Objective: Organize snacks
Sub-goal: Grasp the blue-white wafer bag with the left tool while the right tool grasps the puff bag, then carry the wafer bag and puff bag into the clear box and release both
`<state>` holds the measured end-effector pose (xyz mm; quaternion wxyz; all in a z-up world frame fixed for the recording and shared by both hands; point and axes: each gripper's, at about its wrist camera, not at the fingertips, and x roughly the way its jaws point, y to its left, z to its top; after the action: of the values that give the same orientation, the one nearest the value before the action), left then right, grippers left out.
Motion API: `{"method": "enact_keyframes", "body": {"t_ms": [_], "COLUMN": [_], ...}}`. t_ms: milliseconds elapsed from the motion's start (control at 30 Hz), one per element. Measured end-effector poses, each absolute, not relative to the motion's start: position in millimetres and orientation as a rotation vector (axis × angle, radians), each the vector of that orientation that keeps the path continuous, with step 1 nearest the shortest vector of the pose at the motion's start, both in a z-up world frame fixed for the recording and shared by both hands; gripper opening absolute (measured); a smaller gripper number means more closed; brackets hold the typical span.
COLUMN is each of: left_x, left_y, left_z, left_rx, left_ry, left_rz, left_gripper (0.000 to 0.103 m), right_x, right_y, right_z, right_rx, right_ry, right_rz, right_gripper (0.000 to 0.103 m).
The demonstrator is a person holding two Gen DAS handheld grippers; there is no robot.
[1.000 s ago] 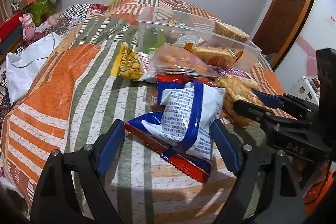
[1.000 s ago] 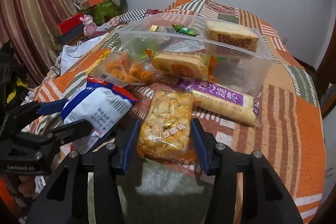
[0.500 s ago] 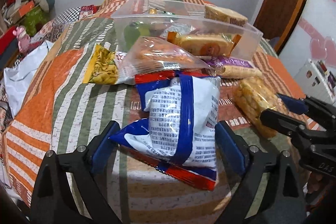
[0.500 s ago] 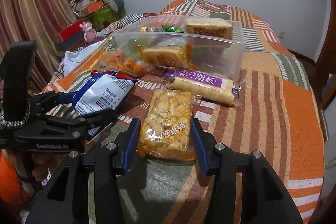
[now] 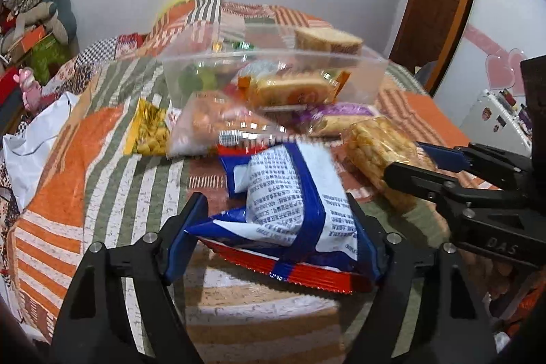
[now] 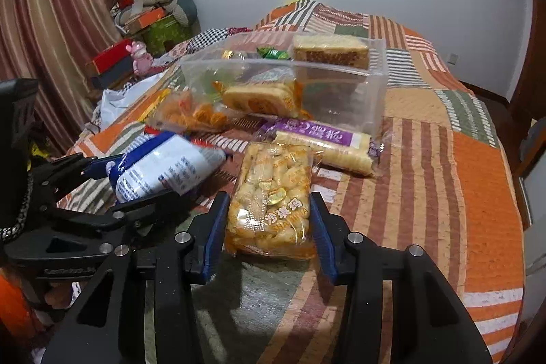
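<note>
My left gripper (image 5: 279, 227) is shut on a blue, white and red snack bag (image 5: 293, 203) and holds it lifted off the quilt; the bag also shows in the right wrist view (image 6: 163, 171). My right gripper (image 6: 268, 227) is shut on a clear pack of yellow puffed sticks (image 6: 273, 203), raised a little above the bed; the pack also shows in the left wrist view (image 5: 378, 152). A clear plastic box (image 6: 341, 84) with several snacks in it stands behind them.
A purple-labelled roll pack (image 6: 324, 142), an orange crisps bag (image 6: 191, 115) and a yellow snack bag (image 5: 150, 132) lie on the striped quilt (image 6: 443, 159) in front of the box. White cloth (image 5: 30, 139) lies at the bed's left edge.
Both grippers have closed on their packs and lifted them. The blue bag has risen and tilted; the yellow pack has come off the quilt.
</note>
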<state>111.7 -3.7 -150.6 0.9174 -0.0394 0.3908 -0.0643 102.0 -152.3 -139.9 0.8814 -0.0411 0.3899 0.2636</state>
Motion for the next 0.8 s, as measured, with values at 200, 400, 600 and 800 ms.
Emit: {"method": "enact_keyframes", "body": {"t_ms": [200, 400, 600, 800], "left_x": [106.4, 104.8, 104.1, 108.8], "left_y": [-7.3, -9.3, -9.8, -2.9], "left_z": [-127.3, -109.7, -89.8, -66.7], "left_rx": [-0.102, -0.122, -0.109, -0.104], "left_ry": [0.746, 0.716, 0.671, 0.621], "left_rz": [-0.153, -0.17, -0.166, -0.144], "left_gripper": [0.073, 0.068, 0.067, 0.067], "right_x": [99.8, 100.6, 99.2, 102.7], "right_y": [-163.7, -173.4, -175.9, -177.2], "right_z": [-121.6, -105.7, -90.4, -77.6], "right_rx": [-0.053, -0.028, -0.021, -0.015], "right_ry": [0.764, 0.72, 0.675, 0.635], "right_rz": [0.534, 0.526, 0.522, 0.52], "right_gripper": [0.043, 0.043, 0.043, 0.043]}}
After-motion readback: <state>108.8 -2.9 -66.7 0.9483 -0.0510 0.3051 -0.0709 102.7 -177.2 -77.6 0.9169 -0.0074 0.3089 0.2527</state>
